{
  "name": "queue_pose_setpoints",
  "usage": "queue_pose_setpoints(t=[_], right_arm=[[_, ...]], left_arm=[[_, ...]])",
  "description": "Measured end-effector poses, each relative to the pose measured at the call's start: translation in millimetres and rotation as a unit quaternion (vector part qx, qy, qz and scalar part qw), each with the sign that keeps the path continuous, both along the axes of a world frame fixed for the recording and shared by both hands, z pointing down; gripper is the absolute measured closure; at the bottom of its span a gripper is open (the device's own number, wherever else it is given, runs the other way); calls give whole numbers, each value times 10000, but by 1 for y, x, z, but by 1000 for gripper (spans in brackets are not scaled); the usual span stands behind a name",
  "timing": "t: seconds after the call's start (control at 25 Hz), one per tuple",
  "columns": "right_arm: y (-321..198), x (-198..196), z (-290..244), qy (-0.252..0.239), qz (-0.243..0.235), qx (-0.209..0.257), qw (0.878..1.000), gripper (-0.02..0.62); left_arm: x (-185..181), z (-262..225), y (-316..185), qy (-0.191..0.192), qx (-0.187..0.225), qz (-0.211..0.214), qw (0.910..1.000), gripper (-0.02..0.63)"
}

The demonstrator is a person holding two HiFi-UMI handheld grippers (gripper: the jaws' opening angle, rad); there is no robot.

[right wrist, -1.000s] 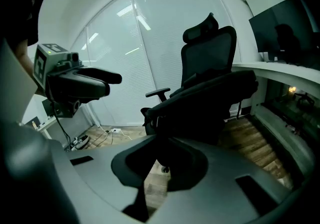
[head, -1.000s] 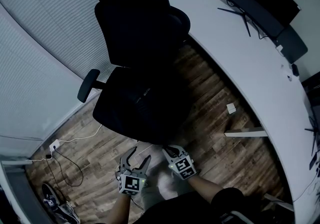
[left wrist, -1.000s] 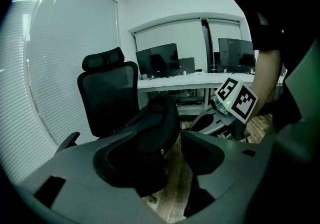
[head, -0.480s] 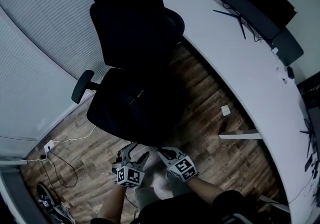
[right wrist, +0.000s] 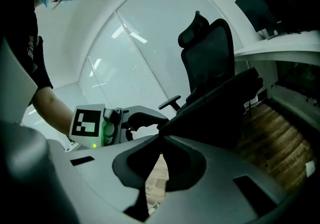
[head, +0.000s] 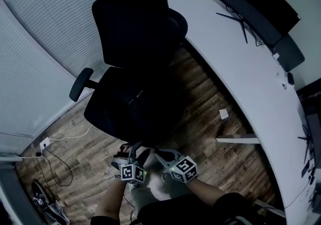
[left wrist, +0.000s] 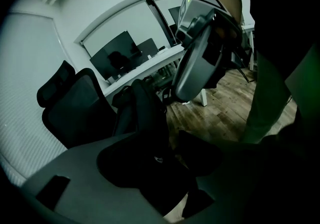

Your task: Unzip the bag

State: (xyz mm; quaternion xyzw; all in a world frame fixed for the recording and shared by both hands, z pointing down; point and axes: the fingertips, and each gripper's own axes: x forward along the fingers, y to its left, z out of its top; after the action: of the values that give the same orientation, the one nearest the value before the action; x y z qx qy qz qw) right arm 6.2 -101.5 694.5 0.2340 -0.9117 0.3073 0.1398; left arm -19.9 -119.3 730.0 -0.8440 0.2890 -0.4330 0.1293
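- Progress looks to be at the very beginning: no open zipper line shows on the black bag (right wrist: 215, 111), so I judge that the whole unzipping is left to do.
- Bag lies on the seat of the black office chair (head: 135, 28), with its near end toward the person. It is so dark that the zipper track and the pull cannot be made out in any view.
- The right gripper (head: 159, 155) reaches the near corner of the bag. Its fingers are closing and are almost together, with a thin point of black material pinched at the tips. I cannot tell whether this is the zipper pull or only fabric.
- The left gripper (head: 135, 151) is just beside the right one at the same end of the bag. Its fingers stand apart, the bag rises between them, and they do not seem to press on it.
- What is left, as I judge it: one gripper must hold the bag steady and the other must draw the pull along the track.
- The bag is the only container here. Nothing of its inside shows, so its contents cannot be told.
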Motion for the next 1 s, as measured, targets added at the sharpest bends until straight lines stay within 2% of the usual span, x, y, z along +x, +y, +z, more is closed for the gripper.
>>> queue_pose_setpoints(t=[0.08, 0.28, 1.0], right_arm=[[-2, -1, -3, -80, 5, -47, 10000, 543], [-5, 4, -5, -107, 24, -108, 9999, 544], [-29, 27, -11, -315, 765, -416, 9957, 545]], left_arm=[[-1, -3, -7, -1, 95, -106, 9999, 437], [1, -4, -12, -176, 185, -41, 9997, 489], [1, -8, -15, -171, -8, -144, 9997, 517]])
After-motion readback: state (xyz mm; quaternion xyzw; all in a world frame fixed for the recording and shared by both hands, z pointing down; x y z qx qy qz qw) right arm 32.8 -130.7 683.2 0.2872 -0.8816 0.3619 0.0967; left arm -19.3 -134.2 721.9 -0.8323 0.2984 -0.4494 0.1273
